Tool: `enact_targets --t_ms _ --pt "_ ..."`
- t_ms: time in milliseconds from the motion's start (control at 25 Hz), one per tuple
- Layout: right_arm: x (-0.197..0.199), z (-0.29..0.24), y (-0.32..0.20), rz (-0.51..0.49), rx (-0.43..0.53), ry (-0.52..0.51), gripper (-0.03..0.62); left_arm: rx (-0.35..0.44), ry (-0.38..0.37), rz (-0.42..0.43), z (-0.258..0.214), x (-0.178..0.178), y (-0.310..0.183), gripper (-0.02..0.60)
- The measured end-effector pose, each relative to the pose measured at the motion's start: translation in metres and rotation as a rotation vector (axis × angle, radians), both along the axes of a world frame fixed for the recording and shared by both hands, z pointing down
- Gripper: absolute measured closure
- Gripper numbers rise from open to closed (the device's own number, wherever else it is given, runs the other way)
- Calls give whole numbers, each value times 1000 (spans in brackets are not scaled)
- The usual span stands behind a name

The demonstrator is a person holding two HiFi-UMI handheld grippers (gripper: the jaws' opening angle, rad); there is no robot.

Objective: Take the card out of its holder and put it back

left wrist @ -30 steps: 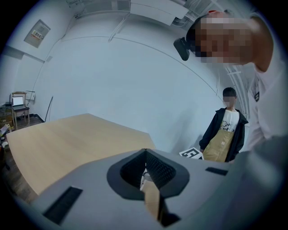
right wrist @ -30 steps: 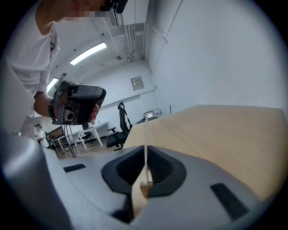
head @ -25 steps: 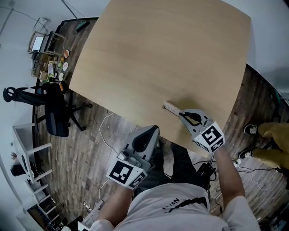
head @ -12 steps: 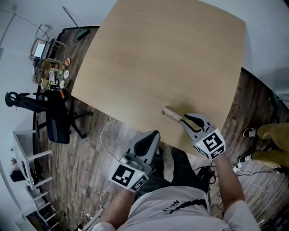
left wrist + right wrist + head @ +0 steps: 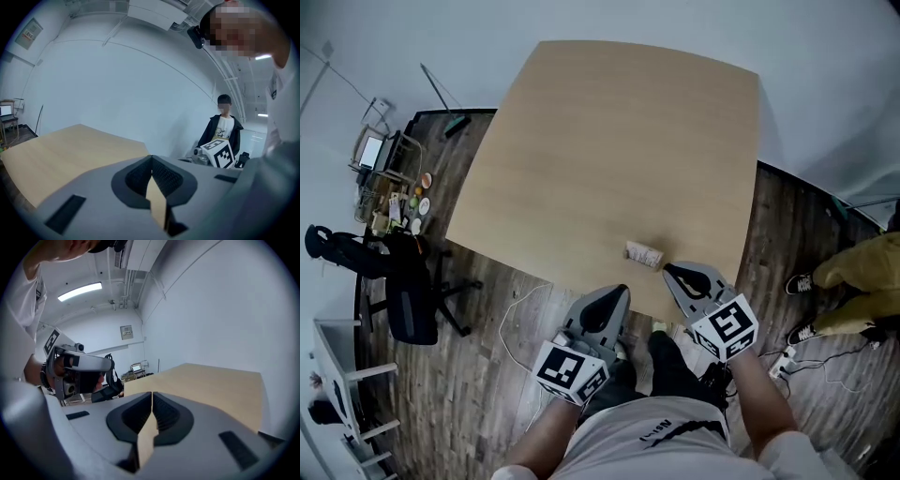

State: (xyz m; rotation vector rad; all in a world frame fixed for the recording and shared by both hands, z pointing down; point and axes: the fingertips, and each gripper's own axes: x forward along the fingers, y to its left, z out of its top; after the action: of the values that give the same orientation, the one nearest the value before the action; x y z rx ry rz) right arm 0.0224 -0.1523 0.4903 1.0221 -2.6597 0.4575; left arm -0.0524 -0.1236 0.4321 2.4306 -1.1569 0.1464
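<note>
1. Two grippers are held low in front of the person, near the front edge of a light wooden table (image 5: 609, 141).
2. Left gripper (image 5: 615, 296): in its own view the dark ribbed jaws meet at the tips with nothing between them. Its tips sit about at the table's near edge in the head view, and its body hangs over the wooden floor (image 5: 487, 319).
3. Right gripper (image 5: 675, 274): its jaws are likewise pressed together at the tips and empty. Its nose reaches just over the table's front edge.
4. One small card holder (image 5: 644, 254) lies on the table close to the near edge. It is just beyond the right gripper's tips and apart from them, and neither gripper touches it. What it contains is too small to tell.
5. Neither gripper view shows the holder. Each looks across the bare tabletop toward a white wall.
6. In the left gripper view, the right gripper's marker cube (image 5: 219, 152) shows to the right, with a standing person (image 5: 224, 127) in a dark jacket behind it.
7. On the floor to the left of the table stand a black office chair (image 5: 398, 281) and a cluttered cart (image 5: 389, 183).
8. At the right edge, someone's yellow trouser legs (image 5: 858, 272) and dark shoes stand well apart from the table.
</note>
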Motion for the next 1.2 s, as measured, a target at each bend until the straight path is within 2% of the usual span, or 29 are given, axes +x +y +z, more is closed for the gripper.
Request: enact_targets --t_ms 360,560,920,1200 --pt "-32 -85 58 170 50 -94 580 48 50 75 -47 -25 44 569" --pt "-37 -120 87 245 94 -124 580 82 74 115 -69 -35 69 569" --pt "-42 -155 120 275 163 -123 582 149 99 165 -99 -34 97 569" --pt "-42 -160 135 276 188 -138 582 166 102 176 -106 -31 110 569"
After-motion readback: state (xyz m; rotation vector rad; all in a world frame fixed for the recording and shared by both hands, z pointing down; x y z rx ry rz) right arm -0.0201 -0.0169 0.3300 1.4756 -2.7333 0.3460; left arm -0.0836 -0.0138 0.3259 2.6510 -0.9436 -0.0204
